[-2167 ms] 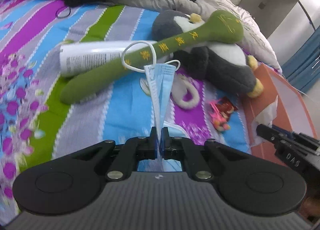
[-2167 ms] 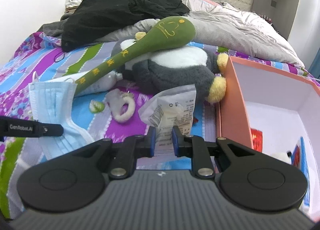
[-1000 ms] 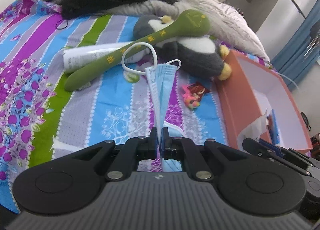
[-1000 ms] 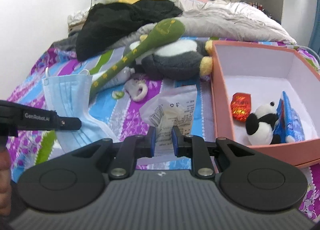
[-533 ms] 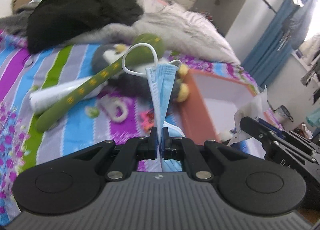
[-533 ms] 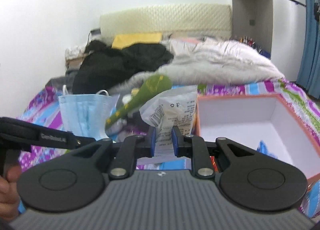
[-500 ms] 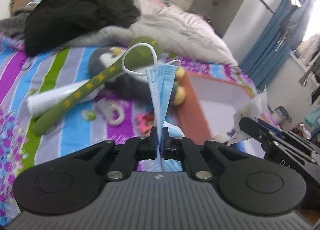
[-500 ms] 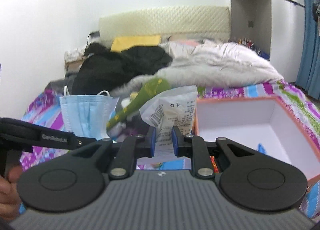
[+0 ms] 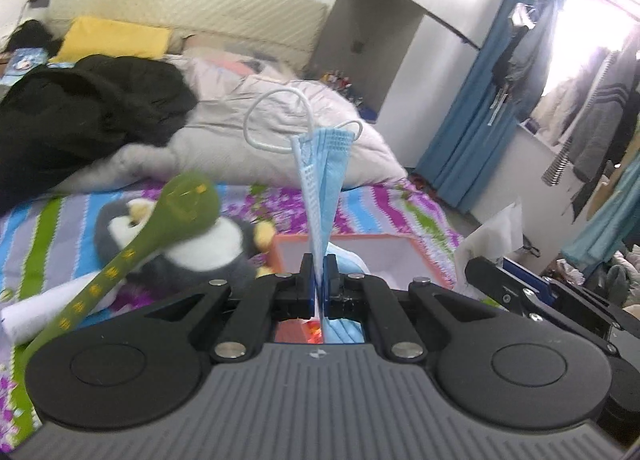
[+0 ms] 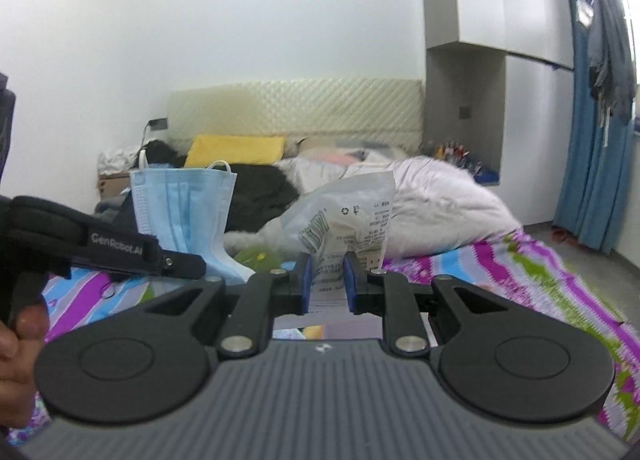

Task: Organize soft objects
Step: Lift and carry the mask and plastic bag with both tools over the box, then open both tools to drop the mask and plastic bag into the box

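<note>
My left gripper (image 9: 319, 280) is shut on a folded blue face mask (image 9: 323, 180) that stands up from the jaws, its white ear loops at the top. Below and beyond it lies the orange box (image 9: 356, 244), white inside. My right gripper (image 10: 326, 280) is shut on a crinkled white plastic packet (image 10: 348, 216) with printed text. The mask (image 10: 184, 204) and the left gripper (image 10: 180, 260) also show at the left of the right wrist view, held by a hand (image 10: 20, 344). A green plush stick (image 9: 160, 228) lies across a grey and white plush penguin (image 9: 192, 252) on the bed.
The bed has a striped floral cover (image 10: 560, 284), a black garment (image 9: 80, 120), a grey-white quilt (image 9: 288, 132) and a yellow pillow (image 10: 236, 150). A white tube (image 9: 48, 312) lies under the green stick. Blue curtains (image 9: 472, 132) and hanging clothes (image 9: 592, 132) are at the right.
Both grippers have risen and tilted up, still gripping the mask and the packet. The bed and the orange box have dropped low in both views; the wall and headboard now fill them.
</note>
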The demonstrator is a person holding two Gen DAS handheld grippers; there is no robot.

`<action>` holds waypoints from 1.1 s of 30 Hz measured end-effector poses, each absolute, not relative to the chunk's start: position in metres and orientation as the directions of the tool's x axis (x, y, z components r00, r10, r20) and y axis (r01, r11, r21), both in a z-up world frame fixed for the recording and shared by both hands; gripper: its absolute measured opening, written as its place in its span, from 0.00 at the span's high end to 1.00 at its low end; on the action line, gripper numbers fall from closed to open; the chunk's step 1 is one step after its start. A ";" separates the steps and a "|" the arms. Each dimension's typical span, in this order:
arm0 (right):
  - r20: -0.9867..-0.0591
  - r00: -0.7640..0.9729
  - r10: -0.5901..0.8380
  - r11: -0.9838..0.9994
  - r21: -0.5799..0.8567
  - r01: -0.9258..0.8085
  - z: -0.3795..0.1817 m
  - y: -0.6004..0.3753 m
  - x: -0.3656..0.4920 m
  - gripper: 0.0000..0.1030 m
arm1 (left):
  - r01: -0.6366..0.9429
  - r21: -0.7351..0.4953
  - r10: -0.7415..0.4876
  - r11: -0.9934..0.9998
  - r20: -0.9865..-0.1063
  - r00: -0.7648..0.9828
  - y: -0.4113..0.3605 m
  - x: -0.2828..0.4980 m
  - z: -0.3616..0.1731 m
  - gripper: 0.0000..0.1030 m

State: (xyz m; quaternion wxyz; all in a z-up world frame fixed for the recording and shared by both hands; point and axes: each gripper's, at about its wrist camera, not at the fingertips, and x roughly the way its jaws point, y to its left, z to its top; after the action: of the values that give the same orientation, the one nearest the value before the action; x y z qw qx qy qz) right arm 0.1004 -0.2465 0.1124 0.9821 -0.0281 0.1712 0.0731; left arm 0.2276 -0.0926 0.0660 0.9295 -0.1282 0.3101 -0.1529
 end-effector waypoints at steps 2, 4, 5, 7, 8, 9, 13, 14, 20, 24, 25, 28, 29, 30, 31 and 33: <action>-0.352 0.928 0.124 0.990 -0.016 -0.138 0.114 -0.257 0.107 0.80 | 0.220 -0.361 -0.395 0.906 -0.540 0.743 -0.105 0.238 0.069 0.96; -0.385 0.915 0.118 0.992 0.013 -0.123 0.111 -0.270 0.114 0.80 | 0.232 -0.362 -0.407 0.903 -0.548 0.730 -0.119 0.247 0.069 0.96; -0.402 0.908 0.113 0.993 0.020 -0.115 0.109 -0.276 0.118 0.80 | 0.236 -0.367 -0.416 0.900 -0.561 0.716 -0.127 0.254 0.066 0.96; -0.439 0.894 0.092 0.995 0.013 -0.096 0.103 -0.286 0.128 0.80 | 0.241 -0.387 -0.440 0.890 -0.590 0.678 -0.144 0.266 0.053 0.96; -0.459 0.885 0.082 0.996 0.004 -0.090 0.098 -0.291 0.133 0.80 | 0.241 -0.393 -0.448 0.887 -0.610 0.654 -0.151 0.272 0.044 0.96; -0.479 0.875 0.073 0.997 0.003 -0.082 0.092 -0.296 0.137 0.80 | 0.242 -0.396 -0.454 0.886 -0.632 0.627 -0.158 0.279 0.035 0.96; -0.564 0.825 0.035 0.999 0.003 -0.040 0.069 -0.315 0.153 0.80 | 0.231 -0.397 -0.457 0.888 -0.708 0.538 -0.181 0.304 -0.002 0.96; -0.585 0.811 0.024 1.000 0.006 -0.025 0.061 -0.323 0.157 0.80 | 0.229 -0.406 -0.464 0.885 -0.725 0.510 -0.187 0.310 -0.010 0.96; -0.692 0.720 -0.054 0.998 -0.031 0.045 0.015 -0.353 0.175 0.80 | 0.192 -0.409 -0.452 0.892 -0.800 0.395 -0.210 0.341 -0.057 0.95; -0.743 0.665 -0.074 0.997 -0.058 0.045 -0.015 -0.361 0.177 0.79 | 0.197 -0.393 -0.438 0.898 -0.830 0.344 -0.224 0.355 -0.077 0.95; -0.752 0.655 -0.078 0.997 -0.058 0.051 -0.020 -0.364 0.178 0.79 | 0.198 -0.387 -0.434 0.901 -0.835 0.339 -0.225 0.351 -0.078 0.95; -0.774 0.627 -0.088 0.996 -0.052 0.075 -0.035 -0.372 0.177 0.79 | 0.228 -0.373 -0.431 0.899 -0.842 0.325 -0.233 0.350 -0.086 0.95; -0.780 0.620 -0.090 0.995 -0.050 0.082 -0.039 -0.374 0.176 0.79 | 0.231 -0.356 -0.417 0.905 -0.850 0.322 -0.235 0.350 -0.090 0.95; -0.784 0.615 -0.090 0.995 -0.047 0.085 -0.040 -0.375 0.177 0.79 | 0.230 -0.350 -0.410 0.908 -0.855 0.318 -0.236 0.352 -0.094 0.95; -0.786 0.612 -0.088 0.995 -0.046 0.085 -0.041 -0.376 0.177 0.79 | 0.229 -0.349 -0.408 0.909 -0.858 0.311 -0.237 0.353 -0.098 0.95; -0.787 0.611 -0.089 0.995 -0.045 0.087 -0.043 -0.378 0.176 0.78 | 0.223 -0.341 -0.398 0.913 -0.864 0.307 -0.237 0.353 -0.101 0.95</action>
State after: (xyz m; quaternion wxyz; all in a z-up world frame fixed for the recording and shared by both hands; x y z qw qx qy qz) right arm 0.1756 -0.3780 -0.0431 0.8974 -0.0011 0.4384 -0.0491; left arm 0.3535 -0.2374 -0.1011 0.8047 -0.0786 0.5559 -0.1931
